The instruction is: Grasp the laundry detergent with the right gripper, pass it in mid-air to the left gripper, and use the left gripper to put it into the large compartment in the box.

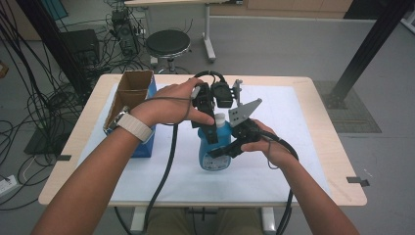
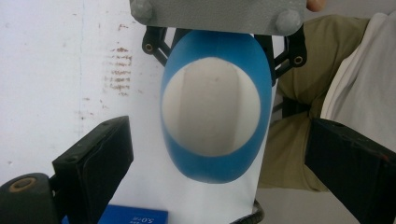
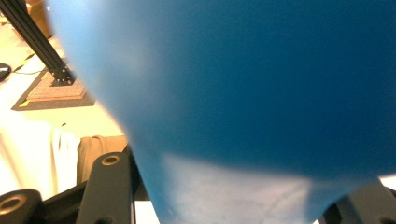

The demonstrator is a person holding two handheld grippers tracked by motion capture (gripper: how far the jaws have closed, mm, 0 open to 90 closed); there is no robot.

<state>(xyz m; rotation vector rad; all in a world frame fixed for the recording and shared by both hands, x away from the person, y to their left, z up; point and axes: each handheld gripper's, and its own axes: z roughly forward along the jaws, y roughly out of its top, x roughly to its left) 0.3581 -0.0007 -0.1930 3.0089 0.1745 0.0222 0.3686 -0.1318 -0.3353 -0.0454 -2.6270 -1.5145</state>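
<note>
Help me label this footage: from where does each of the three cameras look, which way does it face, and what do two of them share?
High view: above the person's side, facing forward and down on the table; both forearms, left gripper, right gripper.
Left gripper view: looks down between its open jaws onto the white cap.
Right gripper view: pressed close against the blue bottle; jaw bases at bottom.
Shared: all three show the blue bottle.

Overhead plus two close gripper views
</note>
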